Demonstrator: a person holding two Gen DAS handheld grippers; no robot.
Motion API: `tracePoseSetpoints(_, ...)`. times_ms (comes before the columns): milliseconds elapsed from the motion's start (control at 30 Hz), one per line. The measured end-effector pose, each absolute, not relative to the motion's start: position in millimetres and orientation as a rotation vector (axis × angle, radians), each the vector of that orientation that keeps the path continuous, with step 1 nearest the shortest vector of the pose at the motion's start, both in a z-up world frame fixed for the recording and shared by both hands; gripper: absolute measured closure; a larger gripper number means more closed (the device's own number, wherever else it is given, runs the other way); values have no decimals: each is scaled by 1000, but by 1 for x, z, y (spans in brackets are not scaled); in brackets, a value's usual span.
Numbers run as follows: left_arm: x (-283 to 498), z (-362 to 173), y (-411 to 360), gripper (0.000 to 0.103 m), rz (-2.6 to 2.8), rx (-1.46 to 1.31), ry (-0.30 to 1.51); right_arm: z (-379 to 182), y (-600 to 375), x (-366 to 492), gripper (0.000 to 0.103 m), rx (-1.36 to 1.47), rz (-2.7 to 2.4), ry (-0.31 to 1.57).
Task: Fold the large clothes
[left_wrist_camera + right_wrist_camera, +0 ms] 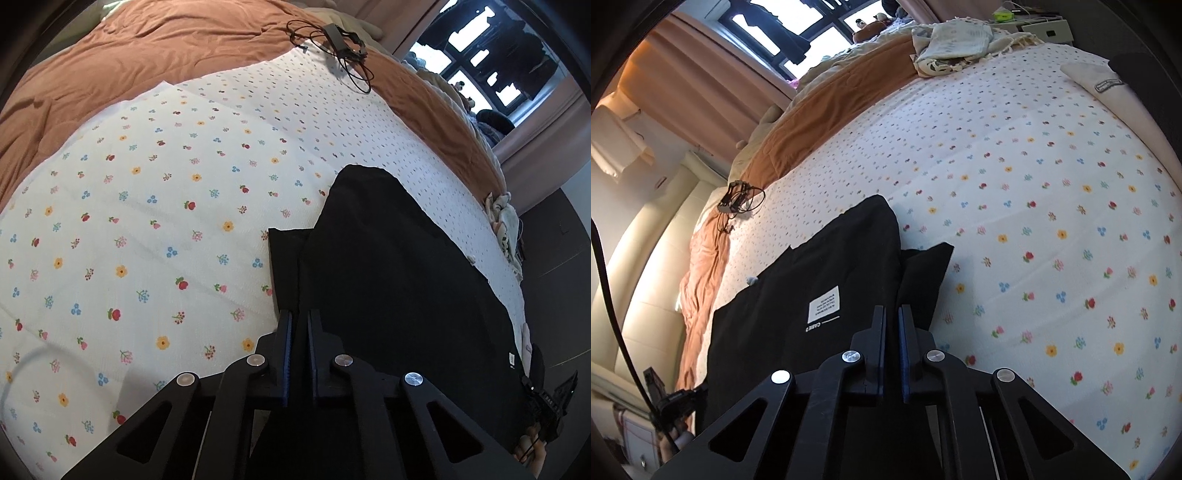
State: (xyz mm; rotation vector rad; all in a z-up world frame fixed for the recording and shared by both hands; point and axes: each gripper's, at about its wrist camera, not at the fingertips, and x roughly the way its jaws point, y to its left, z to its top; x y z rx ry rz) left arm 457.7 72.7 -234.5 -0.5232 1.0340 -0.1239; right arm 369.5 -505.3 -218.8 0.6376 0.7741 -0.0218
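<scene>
Two grippers pinch the near edge of the black garment (pixel 388 280): left gripper (pixel 300 317) and right gripper (pixel 892 314), fingers pressed together on cloth. Its long axis runs far, away from both.

The garment (pixel 399 280) lies on the bed sheet (pixel 155 229), at its near edge. Beyond the garment, a quilt (pixel 110 55) lies along the sheet's far side. A charger with cable (pixel 340 40) rests on the quilt.

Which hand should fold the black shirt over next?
Probably both together: the left gripper and right gripper each pinch an edge of the black fabric garment on the flowered white bedsheet.
</scene>
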Motion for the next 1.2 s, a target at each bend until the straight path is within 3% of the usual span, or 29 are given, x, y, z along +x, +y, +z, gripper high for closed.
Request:
tracePoseSetpoints(300,456,-231,75,95,-107,-547,1051,-218,-506,388,96,643,-48,798)
tracePoseSetpoints(367,453,-228,80,92,-118,-584,1068,-216,-509,386,92,677,-48,812)
tracePoseSetpoints(433,448,-223,86,75,-125,-625,1072,-208,-510,380,88,682,-58,815)
tracePoseSetpoints(467,443,-219,90,68,-131,-648,1060,-204,-509,375,77,681,-58,808)
tracePoseSetpoints(500,439,-215,93,52,-134,-662,1044,-199,-509,369,71,682,-49,790)
tracePoseSetpoints(567,426,-204,99,37,-131,-672,1004,-186,-506,357,54,676,-42,760)
tracePoseSetpoints(1200,302,-193,125,36,-168,-800,963,-137,-436,253,53,650,74,710)
